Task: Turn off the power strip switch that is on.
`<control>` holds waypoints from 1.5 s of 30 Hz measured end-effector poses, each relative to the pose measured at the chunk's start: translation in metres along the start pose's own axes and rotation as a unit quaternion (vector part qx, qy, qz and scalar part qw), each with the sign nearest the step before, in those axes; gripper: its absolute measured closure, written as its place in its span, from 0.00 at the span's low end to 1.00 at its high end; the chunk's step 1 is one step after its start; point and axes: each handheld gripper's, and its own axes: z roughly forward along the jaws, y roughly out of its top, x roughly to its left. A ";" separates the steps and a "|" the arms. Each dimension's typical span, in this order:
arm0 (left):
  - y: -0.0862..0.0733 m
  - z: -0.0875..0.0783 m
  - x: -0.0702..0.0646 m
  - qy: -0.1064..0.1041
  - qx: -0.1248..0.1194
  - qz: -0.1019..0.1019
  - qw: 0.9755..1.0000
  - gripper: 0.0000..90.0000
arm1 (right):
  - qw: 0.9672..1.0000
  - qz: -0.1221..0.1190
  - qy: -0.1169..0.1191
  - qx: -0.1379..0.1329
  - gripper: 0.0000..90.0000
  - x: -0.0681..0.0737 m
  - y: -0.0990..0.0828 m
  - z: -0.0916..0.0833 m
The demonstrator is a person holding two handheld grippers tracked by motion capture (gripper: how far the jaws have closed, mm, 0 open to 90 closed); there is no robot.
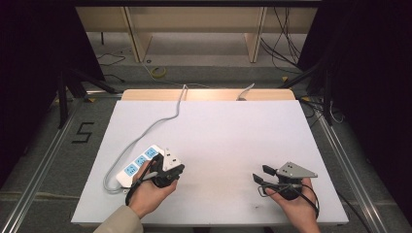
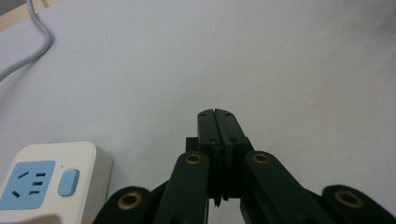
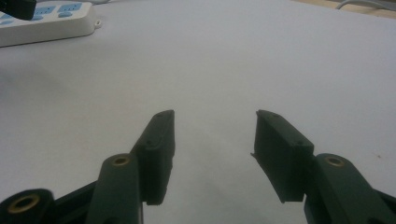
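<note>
A white power strip point(image 1: 138, 165) with blue sockets lies at the table's near left; its grey cable point(image 1: 160, 121) runs to the far edge. My left gripper point(image 1: 177, 169) rests just right of the strip's end, held in a hand. In the left gripper view its jaws point(image 2: 217, 114) are pressed together with nothing between them, and the strip's end point(image 2: 51, 179) sits at the lower left. My right gripper point(image 1: 260, 174) lies at the near right, pointing left. Its jaws point(image 3: 215, 116) stand apart over bare table, and the strip point(image 3: 46, 21) is far off at the top left.
The white table top point(image 1: 218, 131) stretches between the two hands. A second light cable point(image 1: 245, 90) hangs over the far wooden edge. Metal rails and dark stands flank the table on both sides.
</note>
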 end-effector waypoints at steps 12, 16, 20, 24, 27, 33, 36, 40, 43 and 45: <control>-0.001 -0.005 0.010 0.007 0.004 -0.012 1.000 0.99 | 1.000 -0.004 0.002 0.004 0.53 0.002 0.000 0.001; -0.002 -0.008 0.014 0.013 0.001 -0.021 1.000 0.99 | 1.000 -0.004 0.001 0.003 0.53 0.002 0.001 0.001; -0.002 -0.009 0.017 0.016 0.004 -0.026 1.000 0.99 | 1.000 -0.004 0.002 0.003 0.53 0.001 0.000 0.001; -0.003 -0.010 0.018 0.021 0.004 -0.029 0.999 0.99 | 1.000 -0.005 0.000 0.004 0.52 0.002 0.001 0.001; -0.003 -0.012 0.020 0.026 0.004 -0.033 0.999 0.99 | 1.000 -0.006 0.000 0.004 0.52 0.002 0.001 0.001; -0.004 -0.014 0.026 0.033 0.008 -0.038 0.999 0.99 | 1.000 -0.006 0.000 0.004 0.52 0.002 0.001 0.001; -0.005 -0.015 0.028 0.035 0.009 -0.042 0.998 0.99 | 1.000 -0.006 0.000 0.004 0.52 0.002 0.001 0.001; -0.005 -0.016 0.030 0.036 0.011 -0.045 0.998 0.99 | 1.000 -0.007 0.000 0.003 0.52 0.002 0.001 0.001; -0.006 -0.017 0.032 0.038 0.013 -0.047 0.998 0.99 | 1.000 -0.007 0.001 0.003 0.52 0.002 0.001 0.001; -0.006 -0.018 0.033 0.040 0.014 -0.048 0.998 0.99 | 1.000 -0.008 0.001 0.003 0.52 0.002 0.001 0.001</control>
